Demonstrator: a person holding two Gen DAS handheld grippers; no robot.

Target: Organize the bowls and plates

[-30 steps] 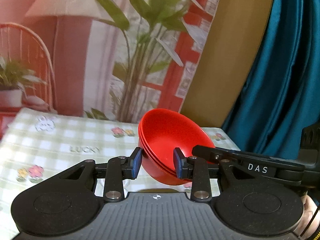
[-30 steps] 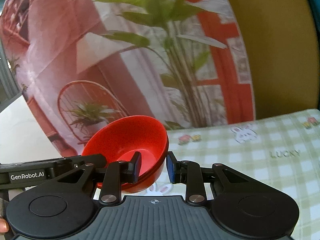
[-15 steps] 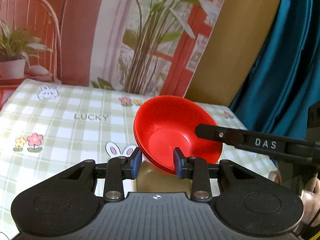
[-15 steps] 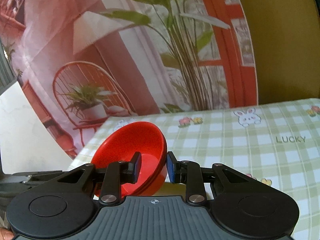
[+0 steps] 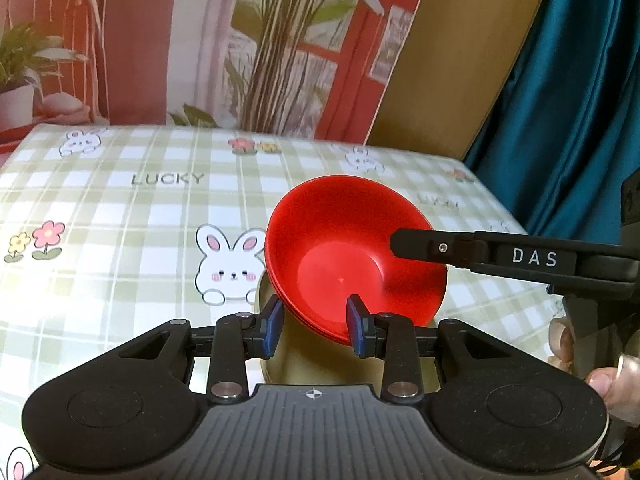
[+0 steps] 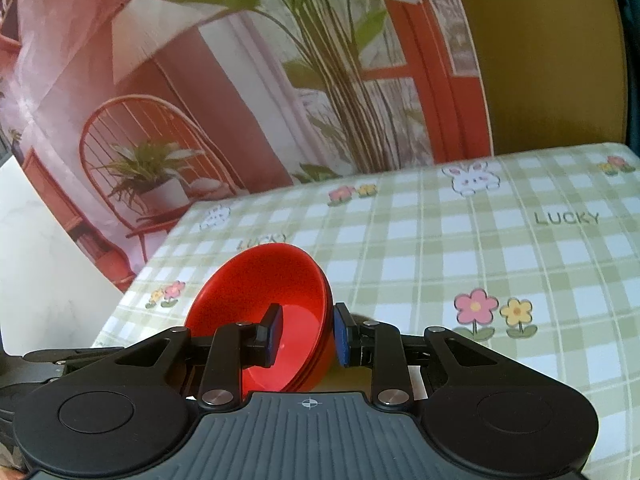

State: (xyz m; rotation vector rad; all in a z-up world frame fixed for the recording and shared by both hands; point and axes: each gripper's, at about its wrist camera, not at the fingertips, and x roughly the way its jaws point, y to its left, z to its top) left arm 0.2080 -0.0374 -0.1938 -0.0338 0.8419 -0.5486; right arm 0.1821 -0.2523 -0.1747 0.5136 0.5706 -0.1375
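Observation:
A stack of nested red bowls (image 5: 340, 248) hangs tilted just over the checked tablecloth (image 5: 120, 208), with a shadow under it. My left gripper (image 5: 315, 330) is shut on the stack's near rim, one blue pad inside and one outside. From the right, a black finger (image 5: 424, 246) of my right gripper reaches over the opposite rim. In the right wrist view the same red bowls (image 6: 256, 292) sit between the pads of my right gripper (image 6: 308, 336), which is shut on that rim. Whether the stack touches the cloth cannot be told.
The green checked cloth with rabbits, flowers and "LUCKY" print (image 6: 480, 248) covers the table. A printed backdrop of a plant and a chair (image 6: 240, 100) stands behind it, a teal curtain (image 5: 568, 100) at the right. A person's fingers (image 5: 608, 388) hold the right gripper.
Both grippers have come down together with the red bowls still clamped. Both views now tilt further down, and the tablecloth fills more of each.

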